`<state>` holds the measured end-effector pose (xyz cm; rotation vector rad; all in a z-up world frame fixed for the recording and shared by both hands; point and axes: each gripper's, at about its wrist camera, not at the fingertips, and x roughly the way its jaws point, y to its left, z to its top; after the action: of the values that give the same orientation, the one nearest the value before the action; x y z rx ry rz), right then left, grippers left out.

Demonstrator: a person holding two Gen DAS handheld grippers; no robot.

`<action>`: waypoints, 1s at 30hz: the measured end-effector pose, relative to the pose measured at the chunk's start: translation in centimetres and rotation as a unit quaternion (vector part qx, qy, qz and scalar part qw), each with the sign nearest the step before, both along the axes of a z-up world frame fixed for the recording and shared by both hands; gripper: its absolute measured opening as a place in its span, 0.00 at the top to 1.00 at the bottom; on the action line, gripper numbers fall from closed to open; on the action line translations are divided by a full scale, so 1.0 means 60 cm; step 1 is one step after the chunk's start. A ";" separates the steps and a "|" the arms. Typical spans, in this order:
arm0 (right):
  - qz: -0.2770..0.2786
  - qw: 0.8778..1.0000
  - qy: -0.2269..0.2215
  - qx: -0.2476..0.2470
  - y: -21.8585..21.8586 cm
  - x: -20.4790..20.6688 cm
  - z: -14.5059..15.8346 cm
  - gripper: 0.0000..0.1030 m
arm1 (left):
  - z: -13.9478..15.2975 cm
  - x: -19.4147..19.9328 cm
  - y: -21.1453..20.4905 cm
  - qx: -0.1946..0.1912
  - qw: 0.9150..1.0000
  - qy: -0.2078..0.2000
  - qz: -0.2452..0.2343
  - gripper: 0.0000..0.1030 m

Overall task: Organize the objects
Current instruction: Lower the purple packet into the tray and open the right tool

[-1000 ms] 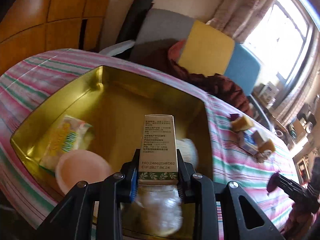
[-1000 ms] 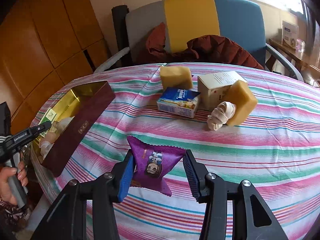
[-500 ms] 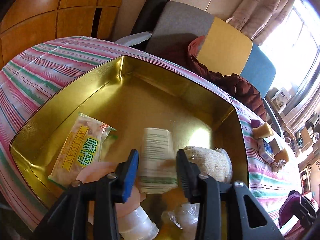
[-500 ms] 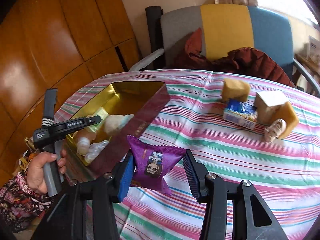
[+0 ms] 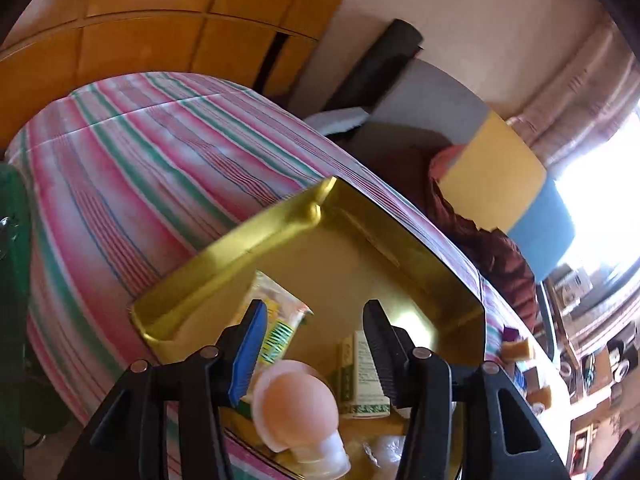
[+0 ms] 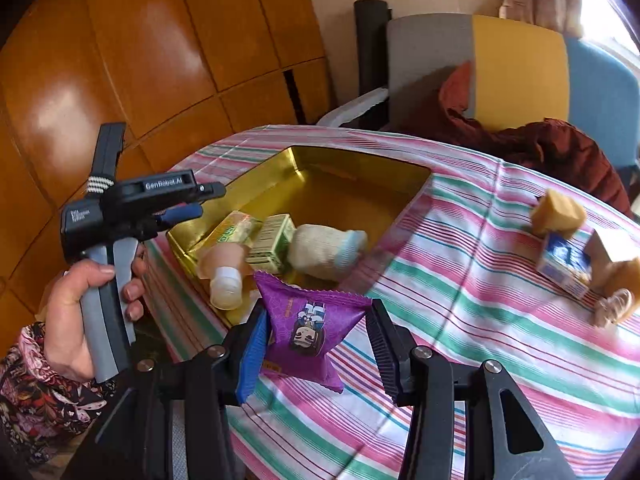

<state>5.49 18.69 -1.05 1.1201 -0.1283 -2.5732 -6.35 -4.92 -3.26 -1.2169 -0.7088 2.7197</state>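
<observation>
The gold tin (image 5: 240, 240) sits at the left edge of the striped table. In it lie a small green-and-white carton (image 5: 362, 372), a yellow-green snack packet (image 5: 280, 332) and a pink jelly cup (image 5: 296, 404). My left gripper (image 5: 315, 312) hovers over the tin's near end, its jaws opening, with nothing between the pads. A hand holds it in the right wrist view, where the left gripper (image 6: 204, 200) stands beside the gold tin (image 6: 360, 160). My right gripper (image 6: 316, 312) is shut on a purple snack packet (image 6: 316, 328), just short of the tin's near corner.
A rolled white sock (image 6: 324, 250) also lies in the tin. At the far right are yellow sponge blocks (image 6: 558, 210), a blue carton (image 6: 564, 262) and a coiled cord (image 6: 614, 304). A chair (image 6: 520, 68) with a maroon jacket (image 6: 560, 148) stands behind; wooden panels (image 6: 160, 60) are left.
The left gripper let go of the carton, which now lies in the tin, and drew back with its jaws wider. The right gripper carried the purple packet left, up to the tin.
</observation>
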 end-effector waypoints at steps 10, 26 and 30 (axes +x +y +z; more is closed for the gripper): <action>0.039 0.999 -0.026 -0.008 -0.090 -0.080 -0.007 0.52 | 0.011 -0.017 -0.041 0.015 1.000 -0.004 0.022 0.51; 0.052 0.996 -0.048 0.046 -0.204 -0.226 -0.028 0.52 | 0.032 -0.019 -0.081 0.026 0.998 0.001 0.053 0.50; 0.027 0.996 -0.059 0.056 -0.204 -0.241 -0.044 0.47 | 0.030 -0.019 -0.082 0.031 0.998 -0.003 0.053 0.50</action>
<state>-8.99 6.43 -3.67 1.2984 0.0180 -2.4924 -7.50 -9.86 -1.46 -1.2077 -0.8755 2.7560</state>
